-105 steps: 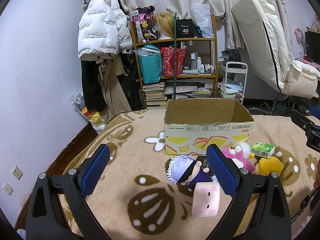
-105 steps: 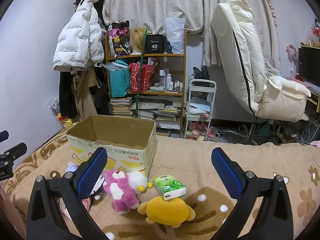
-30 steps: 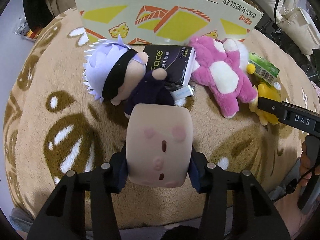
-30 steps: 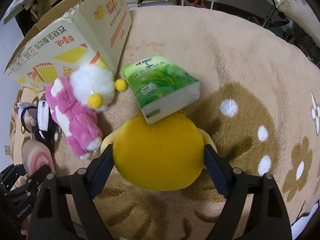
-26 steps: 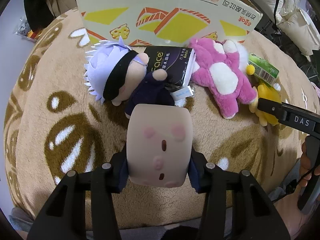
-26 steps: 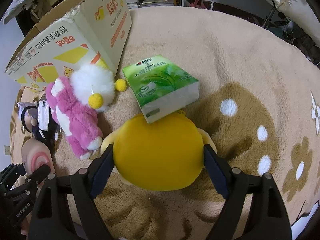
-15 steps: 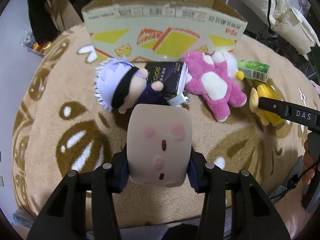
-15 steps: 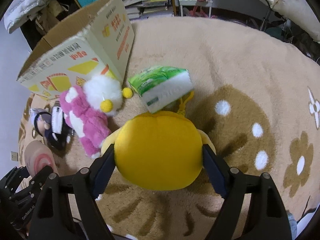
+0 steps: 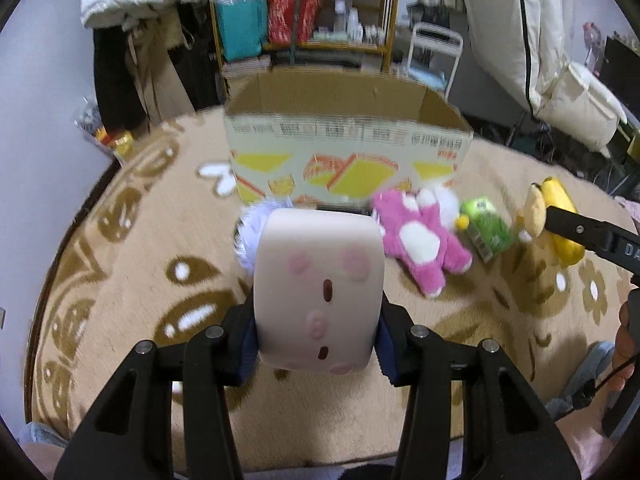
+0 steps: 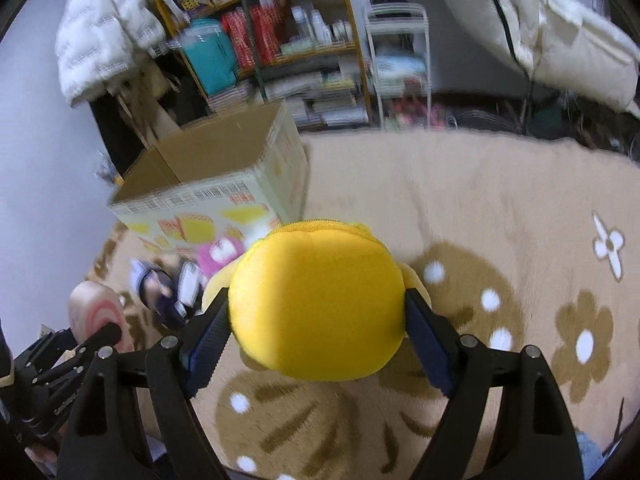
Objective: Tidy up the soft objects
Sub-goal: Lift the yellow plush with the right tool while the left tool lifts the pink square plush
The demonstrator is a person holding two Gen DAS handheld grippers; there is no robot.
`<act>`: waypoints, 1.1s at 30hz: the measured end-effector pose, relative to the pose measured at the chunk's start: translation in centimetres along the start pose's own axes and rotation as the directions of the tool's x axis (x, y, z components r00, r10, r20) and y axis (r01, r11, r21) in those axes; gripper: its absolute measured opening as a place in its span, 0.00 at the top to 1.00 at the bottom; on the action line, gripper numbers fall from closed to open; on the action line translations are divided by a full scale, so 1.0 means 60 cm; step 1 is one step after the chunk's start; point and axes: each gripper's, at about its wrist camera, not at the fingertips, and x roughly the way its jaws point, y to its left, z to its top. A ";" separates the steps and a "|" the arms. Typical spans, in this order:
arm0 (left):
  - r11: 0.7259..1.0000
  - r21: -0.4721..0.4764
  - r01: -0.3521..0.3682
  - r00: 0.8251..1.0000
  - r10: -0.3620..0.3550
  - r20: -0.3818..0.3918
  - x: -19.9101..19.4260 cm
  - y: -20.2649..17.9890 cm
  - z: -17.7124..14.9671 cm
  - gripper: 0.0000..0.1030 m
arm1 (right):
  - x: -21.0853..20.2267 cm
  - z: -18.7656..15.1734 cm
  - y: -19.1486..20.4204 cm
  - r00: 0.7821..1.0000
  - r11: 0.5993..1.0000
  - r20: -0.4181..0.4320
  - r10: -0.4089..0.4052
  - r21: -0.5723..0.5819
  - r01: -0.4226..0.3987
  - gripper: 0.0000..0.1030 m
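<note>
My left gripper (image 9: 316, 344) is shut on a pale pink cube plush (image 9: 318, 288) and holds it above the blanket, in front of the open cardboard box (image 9: 344, 152). My right gripper (image 10: 316, 336) is shut on a yellow round plush (image 10: 316, 304), lifted off the blanket; it also shows at the right of the left wrist view (image 9: 556, 216). A pink and white plush (image 9: 416, 236), a green tissue pack (image 9: 486, 228) and a white-haired doll (image 10: 156, 284) lie on the blanket before the box (image 10: 216, 184).
A tan patterned blanket (image 10: 500, 240) covers the surface. Behind the box stand a crowded shelf (image 9: 304, 20), a white cart (image 9: 434, 52), hanging coats (image 9: 132, 12) and a cream chair (image 9: 540, 52). A black tissue pack lies partly hidden behind the cube plush.
Both grippers have risen and tilted up with their plushes, bringing the box top and room into view. The green tissue pack has slid off the yellow plush onto the blanket.
</note>
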 end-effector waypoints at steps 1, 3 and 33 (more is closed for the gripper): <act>1.000 -0.004 -0.002 1.000 0.002 0.018 -0.003 0.004 0.004 0.55 | -0.010 -0.002 0.003 0.999 1.000 0.031 0.008 -0.010 -0.007 0.16; 1.000 -0.010 -0.018 0.998 0.018 0.060 -0.013 0.010 0.008 0.55 | -0.031 0.000 0.015 0.995 0.999 0.097 0.027 -0.041 -0.023 0.16; 0.988 0.009 -0.157 0.864 0.133 0.486 -0.126 0.030 0.123 0.55 | -0.102 0.079 0.109 0.865 0.968 0.484 0.132 -0.251 -0.008 0.16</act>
